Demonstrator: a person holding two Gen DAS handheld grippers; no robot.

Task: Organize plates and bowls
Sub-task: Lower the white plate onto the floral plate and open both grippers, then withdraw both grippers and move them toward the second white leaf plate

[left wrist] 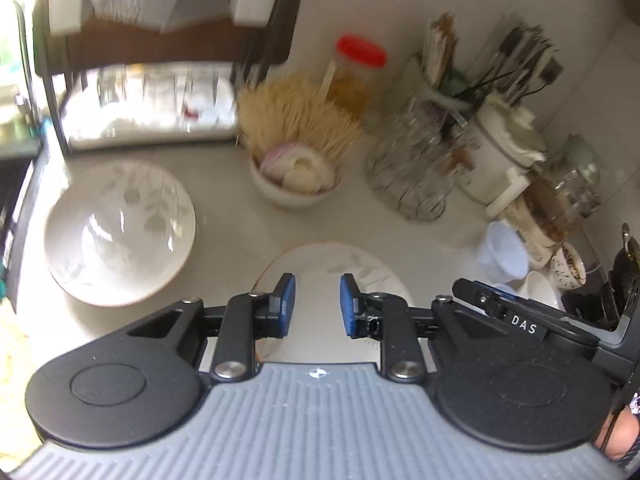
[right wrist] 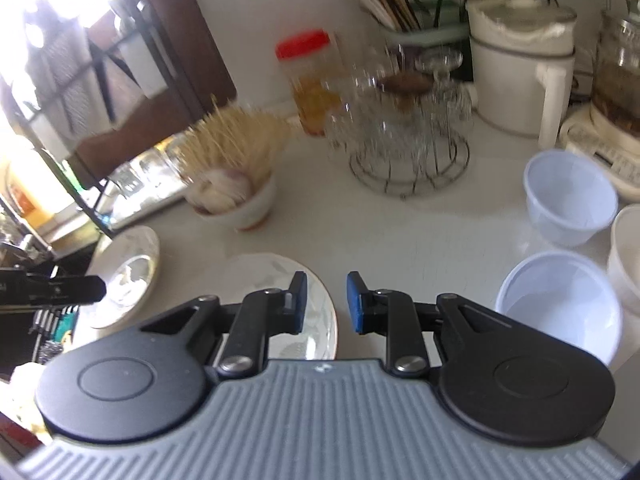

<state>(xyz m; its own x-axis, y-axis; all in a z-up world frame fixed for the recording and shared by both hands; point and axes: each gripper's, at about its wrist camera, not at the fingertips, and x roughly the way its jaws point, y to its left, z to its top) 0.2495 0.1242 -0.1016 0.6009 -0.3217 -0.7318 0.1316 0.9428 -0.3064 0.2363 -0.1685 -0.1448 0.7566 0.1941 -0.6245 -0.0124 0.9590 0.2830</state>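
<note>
White countertop (left wrist: 224,216) fills both views, crowded along its far edge with kitchen clutter. In the left wrist view, the left gripper (left wrist: 318,304) hangs with its blue-padded jaws spread apart and holding nothing, directly over a leaf-patterned plate (left wrist: 344,264) at bottom centre. A leaf-patterned bowl (left wrist: 120,236) sits at the left of the frame, well apart from the plate. Behind them stand a small bowl of garlic and toothpicks (left wrist: 296,184), a red-lidded jar (left wrist: 356,72) and a wire glass rack (left wrist: 412,168).

In the right wrist view, the right gripper (right wrist: 327,300) is likewise spread and empty, its left finger above the plate's right rim (right wrist: 324,304). Two translucent plastic bowls (right wrist: 560,304) sit at the right, near each other. The other gripper's tip shows at the left edge, over the patterned bowl.
</note>
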